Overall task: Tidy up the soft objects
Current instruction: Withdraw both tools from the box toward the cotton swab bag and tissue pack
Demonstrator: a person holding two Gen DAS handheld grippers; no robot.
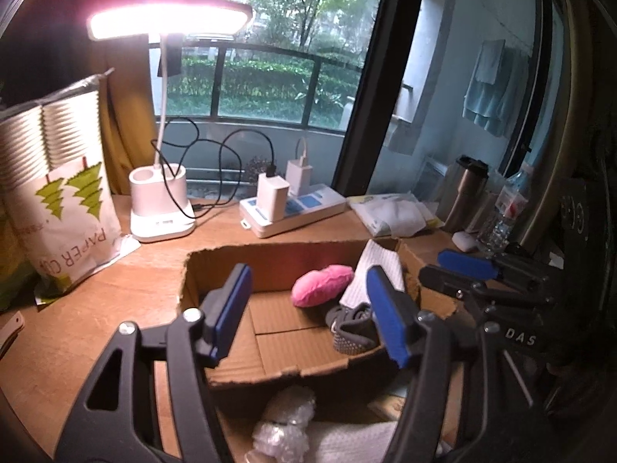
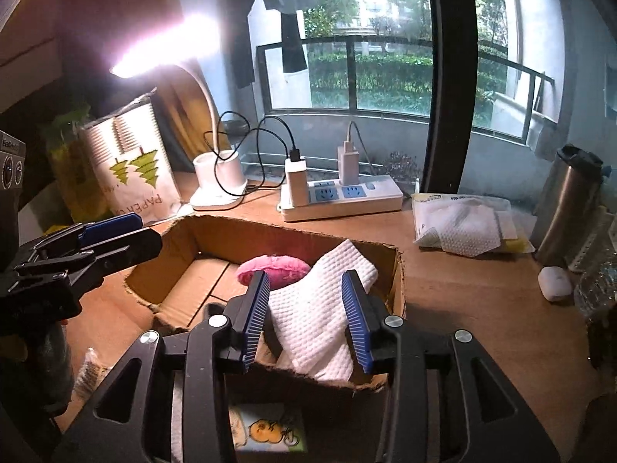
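Right wrist view: quilted white cloth [image 2: 316,308] drapes over corrugated cardboard box [image 2: 399,270].

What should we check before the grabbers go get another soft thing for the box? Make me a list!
1. Right hand-held gripper let go of the white cloth: ok, pads stand apart from it.
2. White cloth fully inside the cardboard box: not ok, one end drapes over the near wall.
3. Left hand-held gripper empty: ok, nothing between its pads.
4. Pink plush in the box: ok, it lies on the box floor.
5. Grey sock in the box: ok, beside the plush.
6. Bubble wrap put away: not ok, it lies outside, in front of the box.
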